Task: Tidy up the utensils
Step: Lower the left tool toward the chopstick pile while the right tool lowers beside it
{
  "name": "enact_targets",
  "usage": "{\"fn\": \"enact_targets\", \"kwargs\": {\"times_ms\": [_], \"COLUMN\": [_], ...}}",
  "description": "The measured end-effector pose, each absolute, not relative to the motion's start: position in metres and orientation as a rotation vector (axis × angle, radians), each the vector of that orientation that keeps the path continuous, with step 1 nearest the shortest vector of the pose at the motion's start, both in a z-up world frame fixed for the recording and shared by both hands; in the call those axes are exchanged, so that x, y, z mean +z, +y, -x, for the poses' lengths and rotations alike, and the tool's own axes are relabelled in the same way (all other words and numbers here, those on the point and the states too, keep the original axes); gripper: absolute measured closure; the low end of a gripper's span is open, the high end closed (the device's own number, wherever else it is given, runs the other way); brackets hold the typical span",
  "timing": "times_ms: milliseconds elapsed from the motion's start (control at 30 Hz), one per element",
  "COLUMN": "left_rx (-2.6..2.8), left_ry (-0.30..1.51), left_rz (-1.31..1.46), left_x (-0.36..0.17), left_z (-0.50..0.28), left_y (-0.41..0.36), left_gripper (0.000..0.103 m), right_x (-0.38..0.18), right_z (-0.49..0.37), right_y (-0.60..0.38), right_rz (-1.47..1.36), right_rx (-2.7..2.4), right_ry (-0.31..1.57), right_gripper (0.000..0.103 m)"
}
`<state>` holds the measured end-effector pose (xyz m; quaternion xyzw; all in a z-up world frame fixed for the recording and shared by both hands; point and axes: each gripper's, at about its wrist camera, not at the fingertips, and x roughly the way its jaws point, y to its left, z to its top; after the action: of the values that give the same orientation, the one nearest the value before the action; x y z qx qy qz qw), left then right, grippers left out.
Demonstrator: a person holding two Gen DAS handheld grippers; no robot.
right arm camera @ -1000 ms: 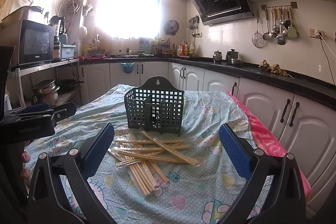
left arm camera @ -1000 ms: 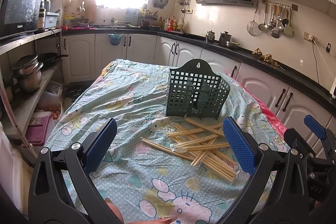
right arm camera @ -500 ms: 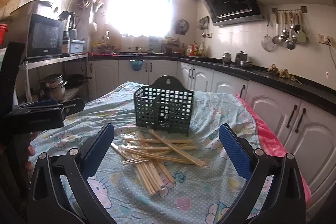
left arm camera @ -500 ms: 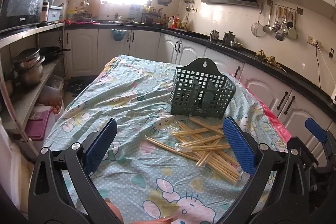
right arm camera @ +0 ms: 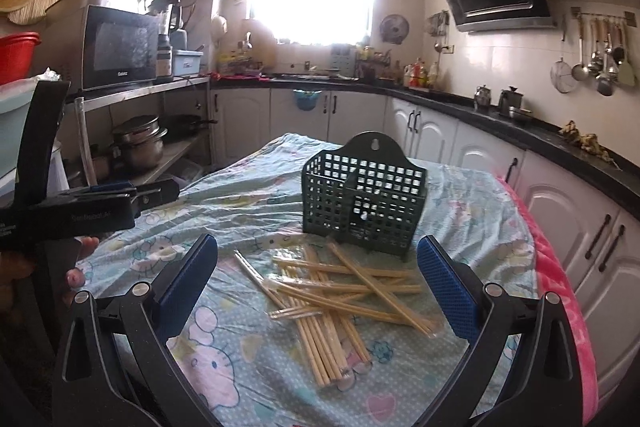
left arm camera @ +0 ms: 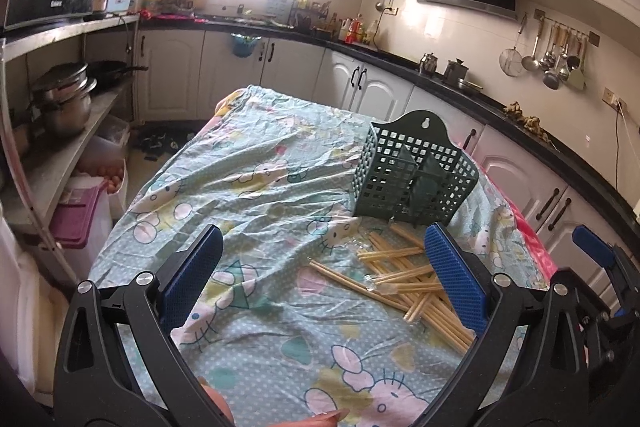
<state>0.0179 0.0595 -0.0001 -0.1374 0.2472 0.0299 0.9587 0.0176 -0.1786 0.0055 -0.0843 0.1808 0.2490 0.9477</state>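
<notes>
- The left gripper (left arm camera: pixel 322 277) hovers with its blue pads spread wide and nothing between them; the chopsticks (left arm camera: pixel 404 287) lie scattered on the cloth-covered counter (left arm camera: pixel 256 187), mostly toward its right pad.
- The right gripper (right arm camera: pixel 316 283) is likewise spread apart and empty, with the chopstick heap (right arm camera: pixel 340 291) lying between and below its pads.
- The dark green lattice utensil holder (right arm camera: pixel 362 195) stands upright just beyond the heap, touching its far ends.
- The microwave (right arm camera: pixel 120 47) carries a small brand mark, perhaps "Galanz"; it is too small to be sure.
- Against half a second ago, the left view has swung so the holder sits further right, and both views sit a little closer.
</notes>
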Motion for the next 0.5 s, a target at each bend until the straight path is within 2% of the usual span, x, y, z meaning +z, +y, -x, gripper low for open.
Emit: {"fn": "enact_targets", "kwargs": {"times_ms": [500], "left_rx": [0.066], "left_ry": [0.636], "left_rz": [0.314], "left_x": [-0.011], "left_z": [-0.051], "left_y": [0.081], "left_gripper": [0.010], "right_x": [0.011], "right_z": [-0.088], "right_y": [-0.160], "right_rz": [0.223], "right_rx": [0.545], "right_ry": [0.498], "right_gripper": [0.006]}}
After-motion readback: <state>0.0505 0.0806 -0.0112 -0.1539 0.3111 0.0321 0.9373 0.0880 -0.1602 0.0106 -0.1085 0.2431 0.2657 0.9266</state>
